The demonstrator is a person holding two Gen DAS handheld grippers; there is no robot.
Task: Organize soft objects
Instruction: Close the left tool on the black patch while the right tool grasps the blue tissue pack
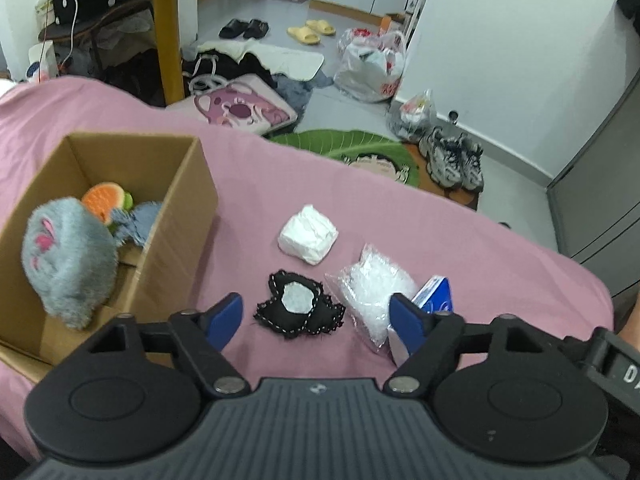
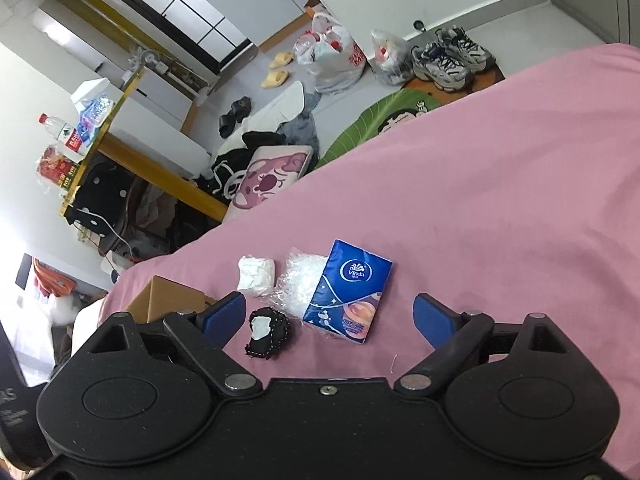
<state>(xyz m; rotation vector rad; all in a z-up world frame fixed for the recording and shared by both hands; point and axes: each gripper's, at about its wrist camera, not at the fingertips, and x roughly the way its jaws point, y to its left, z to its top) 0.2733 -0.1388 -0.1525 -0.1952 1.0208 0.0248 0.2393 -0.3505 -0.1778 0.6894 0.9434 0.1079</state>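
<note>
Soft objects lay in a loose cluster on the pink bedsheet [image 1: 400, 216]: a black stitched pouch [image 1: 298, 309] with a pale patch at its middle, a white folded wad [image 1: 309, 234] farther out, a clear crinkly plastic packet [image 1: 374, 290] to the right of the pouch, and a blue tissue pack [image 2: 346, 290] resting partly on that packet. None of them was held. The left tongs [image 1: 316, 316] hung above the sheet with both blue tips spread wide, the pouch showing in the gap between them and nothing pinched. The right tongs [image 2: 330, 316] were likewise spread apart and empty, with the tissue pack and pouch seen between their tips. An open cardboard box [image 1: 182, 220] stood on the bed to the left of the cluster, apart from the pouch. Inside it lay a grey fluffy plush [image 1: 68, 260] with pink markings, an orange and green soft toy [image 1: 108, 198] behind it, and a blue-grey fuzzy piece [image 1: 138, 222] beside that
</note>
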